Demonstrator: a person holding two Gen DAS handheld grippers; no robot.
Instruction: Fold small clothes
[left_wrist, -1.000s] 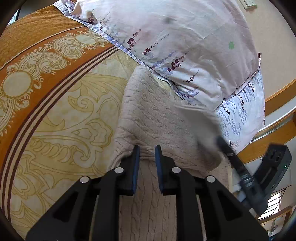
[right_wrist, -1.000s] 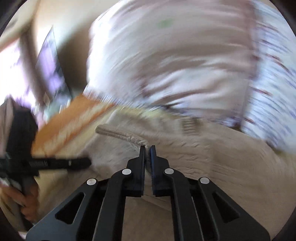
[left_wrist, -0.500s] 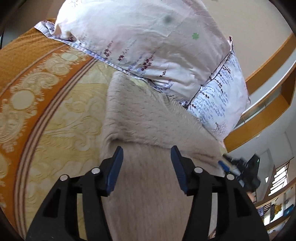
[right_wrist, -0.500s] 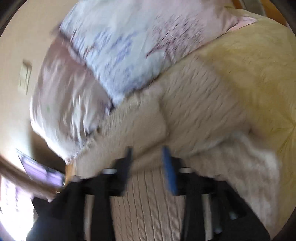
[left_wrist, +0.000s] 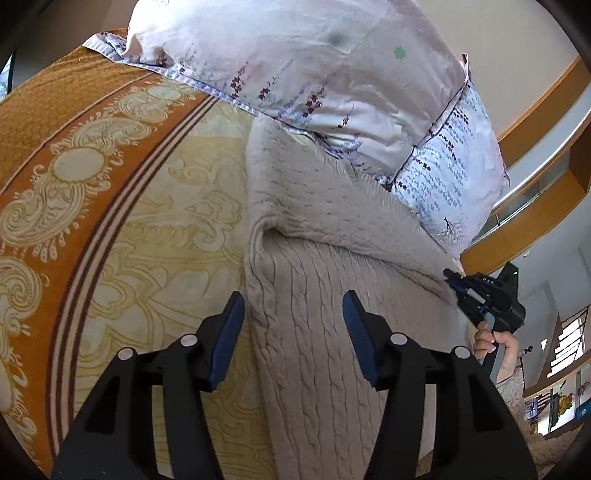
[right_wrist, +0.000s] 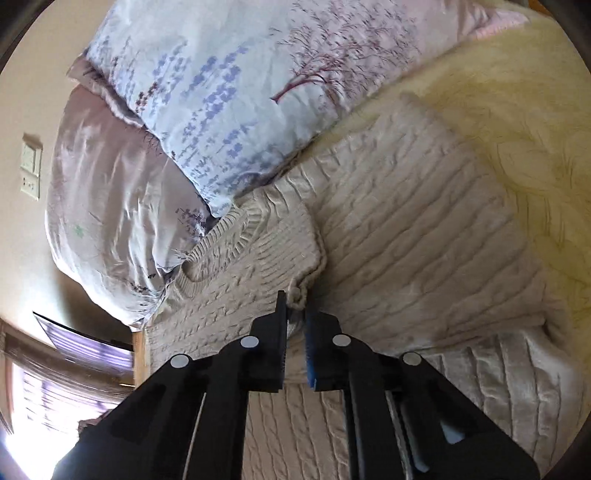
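left gripper (left_wrist: 293, 310) jaws half open over knit, pressing nothing; right gripper (right_wrist: 295, 314) jaws just closed, pinching corner of folded flap

beige cable-knit sweater (left_wrist: 314, 350) flat on bed (left_wrist: 155, 240), top edge against floral pillows (left_wrist: 314, 74)

progress, judged: one flap already folded across body; other side and final fold-up likely still left; roughly early-middle

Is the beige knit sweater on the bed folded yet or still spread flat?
Partly folded. The sweater has a flap doubled back over its body, and the right tool is shut on the flap's corner.
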